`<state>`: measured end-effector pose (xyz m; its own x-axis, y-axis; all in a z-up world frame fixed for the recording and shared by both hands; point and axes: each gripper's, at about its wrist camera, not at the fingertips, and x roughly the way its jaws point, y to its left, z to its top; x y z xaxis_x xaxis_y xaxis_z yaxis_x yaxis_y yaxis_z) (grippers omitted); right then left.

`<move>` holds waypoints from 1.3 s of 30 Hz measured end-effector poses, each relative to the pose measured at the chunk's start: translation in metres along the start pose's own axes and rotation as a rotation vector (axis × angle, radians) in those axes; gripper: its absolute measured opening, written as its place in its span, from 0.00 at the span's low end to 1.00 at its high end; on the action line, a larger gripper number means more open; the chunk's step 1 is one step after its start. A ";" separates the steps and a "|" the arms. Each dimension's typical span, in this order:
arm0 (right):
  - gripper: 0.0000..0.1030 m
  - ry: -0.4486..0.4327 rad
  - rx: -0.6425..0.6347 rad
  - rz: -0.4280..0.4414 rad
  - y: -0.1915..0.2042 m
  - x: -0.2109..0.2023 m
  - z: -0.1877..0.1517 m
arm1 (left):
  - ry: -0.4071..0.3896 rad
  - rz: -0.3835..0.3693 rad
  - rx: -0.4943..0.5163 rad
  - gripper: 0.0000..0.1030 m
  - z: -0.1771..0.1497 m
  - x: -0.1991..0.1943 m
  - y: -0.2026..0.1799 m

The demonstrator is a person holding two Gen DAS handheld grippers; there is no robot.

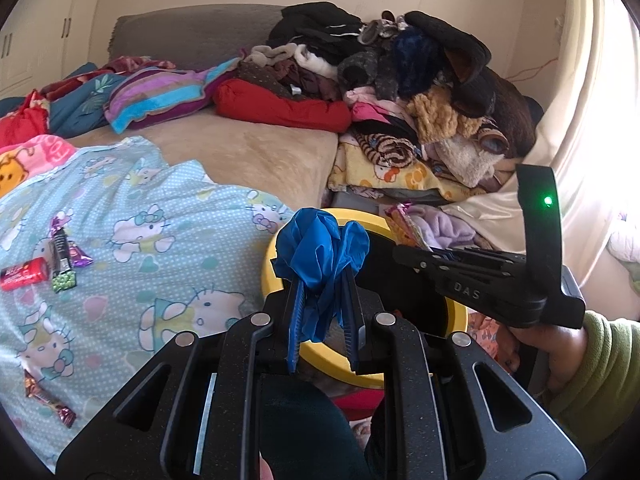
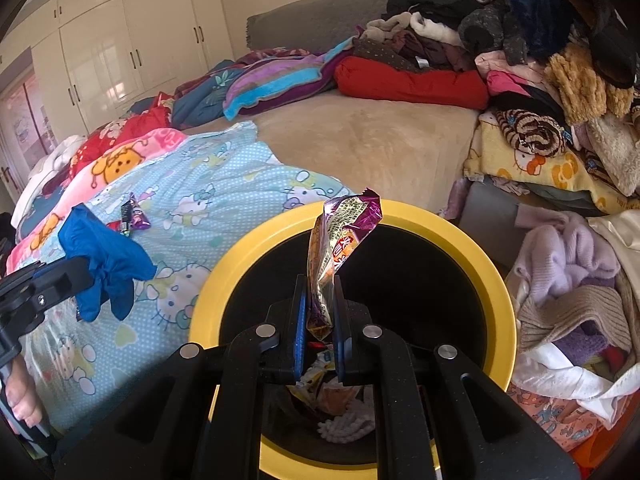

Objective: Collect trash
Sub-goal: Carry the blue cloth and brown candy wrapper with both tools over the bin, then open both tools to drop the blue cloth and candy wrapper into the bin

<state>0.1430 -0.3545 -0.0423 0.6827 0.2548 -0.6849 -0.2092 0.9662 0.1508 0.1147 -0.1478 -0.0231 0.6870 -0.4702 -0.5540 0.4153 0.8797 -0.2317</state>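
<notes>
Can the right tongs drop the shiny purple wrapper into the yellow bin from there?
Probably yes. The right tongs, shut on the shiny purple snack wrapper, hang over the round yellow-rimmed bin, with nothing between wrapper and opening.

Bright daylight from right window, blown-out glare there, sharp focus, dark fisheye corners

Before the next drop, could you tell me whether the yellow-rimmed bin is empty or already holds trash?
Not empty: the yellow-rimmed bin already holds wrappers and white scraps at its bottom.
</notes>
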 end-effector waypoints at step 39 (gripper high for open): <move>0.13 0.069 0.070 -0.045 -0.043 0.026 -0.014 | 0.109 -0.066 0.077 0.11 -0.009 0.071 -0.029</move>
<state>0.1596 -0.3898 -0.0763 0.6402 0.2097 -0.7391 -0.1278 0.9777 0.1666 0.1464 -0.2067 -0.0627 0.5901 -0.5124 -0.6239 0.5046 0.8373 -0.2106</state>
